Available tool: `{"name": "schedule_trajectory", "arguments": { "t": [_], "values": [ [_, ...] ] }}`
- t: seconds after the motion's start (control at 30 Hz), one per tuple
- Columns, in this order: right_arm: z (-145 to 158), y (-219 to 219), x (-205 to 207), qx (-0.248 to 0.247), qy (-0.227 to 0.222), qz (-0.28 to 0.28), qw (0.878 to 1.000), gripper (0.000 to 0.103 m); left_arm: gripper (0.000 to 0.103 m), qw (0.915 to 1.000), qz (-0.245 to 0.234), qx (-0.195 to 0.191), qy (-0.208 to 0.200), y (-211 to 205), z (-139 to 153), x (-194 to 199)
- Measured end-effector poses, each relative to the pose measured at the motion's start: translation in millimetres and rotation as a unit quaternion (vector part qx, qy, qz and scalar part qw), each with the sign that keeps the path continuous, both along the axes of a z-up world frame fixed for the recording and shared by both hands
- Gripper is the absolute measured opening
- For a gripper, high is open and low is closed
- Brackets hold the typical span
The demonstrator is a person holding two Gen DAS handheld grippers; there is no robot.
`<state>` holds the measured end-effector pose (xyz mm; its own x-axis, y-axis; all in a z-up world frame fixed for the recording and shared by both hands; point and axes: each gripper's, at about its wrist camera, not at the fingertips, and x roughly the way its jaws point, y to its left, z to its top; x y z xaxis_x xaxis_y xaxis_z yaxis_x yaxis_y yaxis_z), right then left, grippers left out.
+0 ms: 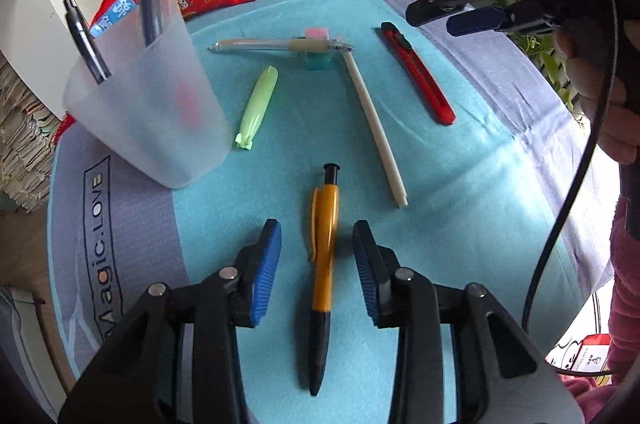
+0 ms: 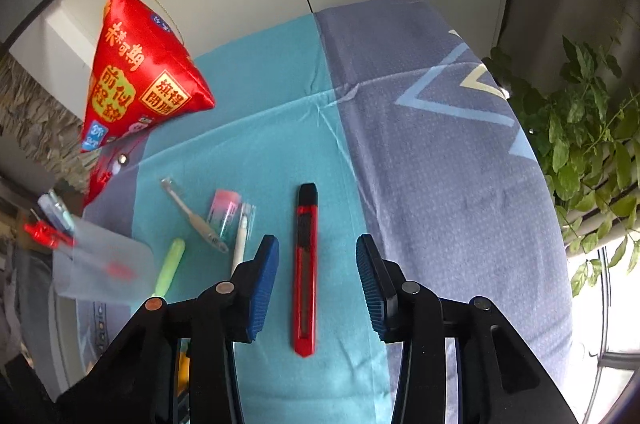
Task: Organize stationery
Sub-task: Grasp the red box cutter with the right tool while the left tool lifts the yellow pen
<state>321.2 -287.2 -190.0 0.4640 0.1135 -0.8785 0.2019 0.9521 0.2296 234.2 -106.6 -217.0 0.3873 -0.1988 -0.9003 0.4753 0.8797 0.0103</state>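
The orange pen (image 1: 323,264) lay lengthwise in the lower middle of the left wrist view, right between the blue pads of the left claw (image 1: 317,272), which was spread wide with neither pad touching it. Just right of it and above, a white pen (image 1: 376,127) ran diagonally, its top end almost meeting a clear pen (image 1: 280,45) that lay crossways over a pink and teal eraser (image 1: 318,55) at upper center. A pale green pen (image 1: 258,103) sat left of center, and a frosted cup (image 1: 156,111) at the left held a few pens, one black, one dark blue, one with red on it. Over in the right wrist view, the red utility knife (image 2: 306,272) lay straight up the middle of the frame between the pads of the right claw (image 2: 318,284), which was also spread open and not touching anything. Everything sat on a teal and grey-blue cloth (image 2: 440,183) over the worktop. A red pyramid-shaped pouch (image 2: 140,79) with gold characters sat at the upper left, and a leafy green plant (image 2: 588,135) filled the right edge.
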Motion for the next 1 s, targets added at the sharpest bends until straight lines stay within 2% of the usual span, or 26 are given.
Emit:
{"name": "schedule_trajectory", "arguments": {
  "t": [0.1,0.33,0.47,0.57,0.67,0.77,0.87,0.93,0.97,1.0],
  "values": [
    [-6,5,12,-0.017,0.009,-0.002,1.0,0.041,0.033,1.0,-0.004,0.002,0.0,-5,-2,7],
    [-19,14,28,-0.016,0.023,0.006,1.0,0.041,0.033,0.9999,-0.01,-0.004,0.003,-13,-4,22],
    [-24,20,34,-0.042,0.025,0.013,0.999,0.041,0.034,0.9999,-0.011,-0.009,0.006,-10,-3,23],
    [-30,18,36,-0.027,0.021,0.019,0.999,0.041,0.034,0.9999,-0.011,-0.011,0.006,-10,-4,24],
    [-29,17,35,-0.034,0.01,0.011,0.999,0.041,0.034,0.9998,-0.012,-0.012,0.004,-11,-4,24],
    [-28,16,38,-0.026,0.019,0.006,0.999,0.041,0.034,0.9998,-0.012,-0.013,0.001,-12,-4,23],
    [-28,17,41,-0.03,0.03,0.009,0.999,0.039,0.027,0.9998,-0.016,-0.014,-0.002,-15,-4,22],
    [-28,21,42,-0.045,0.036,0.011,0.998,0.036,0.016,0.9995,-0.026,-0.012,-0.008,-20,-3,20],
    [-28,23,43,-0.059,0.04,0.01,0.997,0.03,0.013,0.9994,-0.031,-0.01,-0.012,-22,-3,17],
    [-28,26,46,-0.078,0.043,0.007,0.996,0.018,0.012,0.9993,-0.034,-0.007,-0.017,-24,-3,15]
  ]
}}
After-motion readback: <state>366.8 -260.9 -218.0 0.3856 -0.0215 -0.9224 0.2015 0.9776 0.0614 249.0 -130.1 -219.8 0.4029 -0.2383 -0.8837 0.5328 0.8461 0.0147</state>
